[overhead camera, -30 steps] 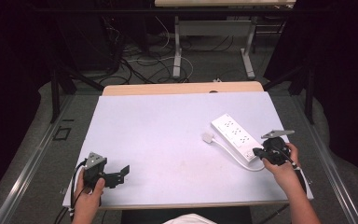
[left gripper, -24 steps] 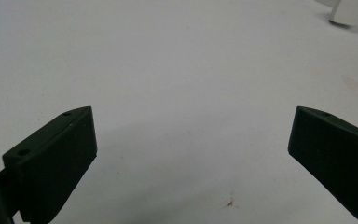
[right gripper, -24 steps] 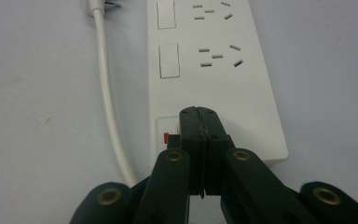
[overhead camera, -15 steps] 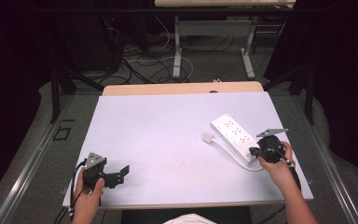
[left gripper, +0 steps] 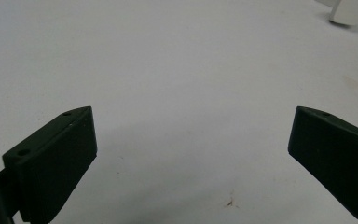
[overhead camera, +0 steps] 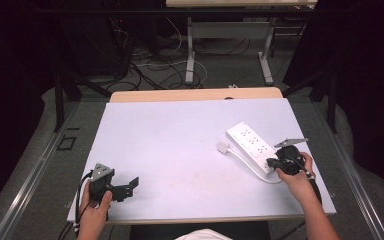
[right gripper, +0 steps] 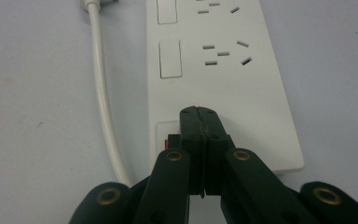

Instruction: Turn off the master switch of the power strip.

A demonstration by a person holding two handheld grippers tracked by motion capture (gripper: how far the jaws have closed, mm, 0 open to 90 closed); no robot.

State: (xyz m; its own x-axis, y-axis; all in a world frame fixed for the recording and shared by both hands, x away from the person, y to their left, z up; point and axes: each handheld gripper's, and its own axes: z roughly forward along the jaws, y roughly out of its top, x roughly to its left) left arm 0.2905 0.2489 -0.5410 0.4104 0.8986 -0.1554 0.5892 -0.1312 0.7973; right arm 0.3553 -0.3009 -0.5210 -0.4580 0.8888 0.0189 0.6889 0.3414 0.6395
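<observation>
Right gripper (right gripper: 199, 114): jaws pressed together, nothing between, tips resting on near end of white power strip (right gripper: 223, 70), beside red switch (right gripper: 171, 141). Strip's white cable (right gripper: 103, 98) runs along gripper's left. Left gripper (left gripper: 191, 154): jaws spread wide, empty, over bare white table (left gripper: 177, 60), well apart from strip; white plug (left gripper: 349, 10) far ahead, to right.

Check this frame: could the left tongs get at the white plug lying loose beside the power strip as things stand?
Probably yes. The left tongs are open and hold nothing, and bare table lies between them and the plug. The right tongs, shut, sit at the power strip's near end, off that path.
</observation>
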